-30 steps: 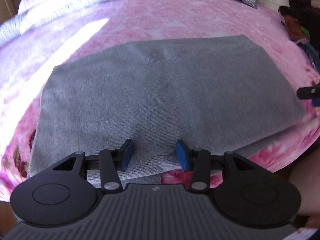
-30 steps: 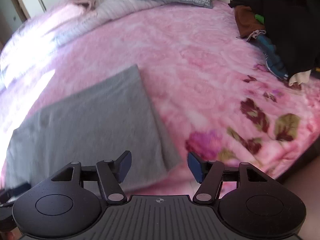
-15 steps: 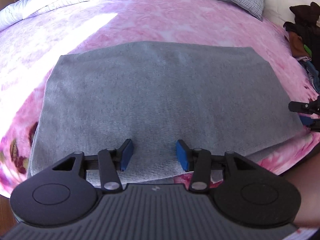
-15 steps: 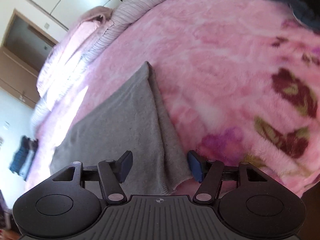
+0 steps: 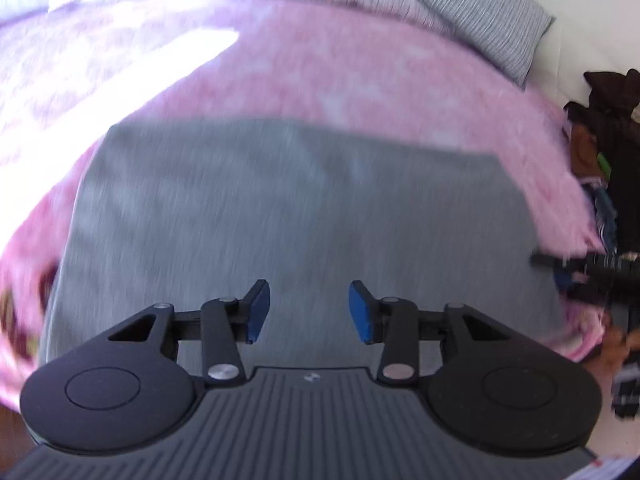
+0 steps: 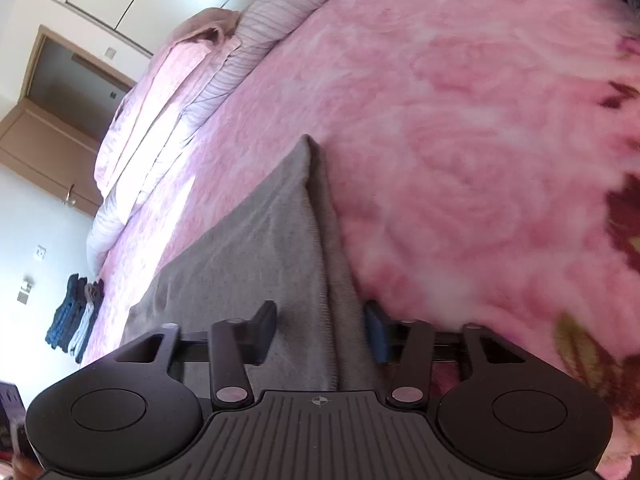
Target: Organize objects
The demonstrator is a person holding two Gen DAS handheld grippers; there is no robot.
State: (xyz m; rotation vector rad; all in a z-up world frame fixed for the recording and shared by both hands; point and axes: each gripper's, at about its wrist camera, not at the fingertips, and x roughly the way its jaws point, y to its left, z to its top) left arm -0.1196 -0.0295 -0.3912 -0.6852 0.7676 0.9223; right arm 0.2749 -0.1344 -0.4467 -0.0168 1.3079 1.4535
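A grey folded garment (image 5: 304, 208) lies flat on the pink floral blanket (image 5: 340, 72). My left gripper (image 5: 306, 310) is open and empty, over the garment's near edge. My right gripper (image 6: 322, 332) is open and tilted, its jaws either side of the garment's right edge (image 6: 320, 264), one above and one below the layered cloth. The right gripper also shows at the right edge of the left wrist view (image 5: 580, 268), at the garment's right side.
A grey checked pillow (image 5: 488, 16) and a striped quilt (image 6: 256, 40) lie at the head of the bed. A dark pile of clothes (image 5: 608, 128) sits at the right. Folded clothes (image 6: 76, 320) are stacked at the far left edge. A wooden door (image 6: 52, 136) stands beyond.
The right gripper rolled over and moved onto the garment's right edge, which now sits between its jaws. The left gripper moved forward over the garment; its view is motion-blurred.
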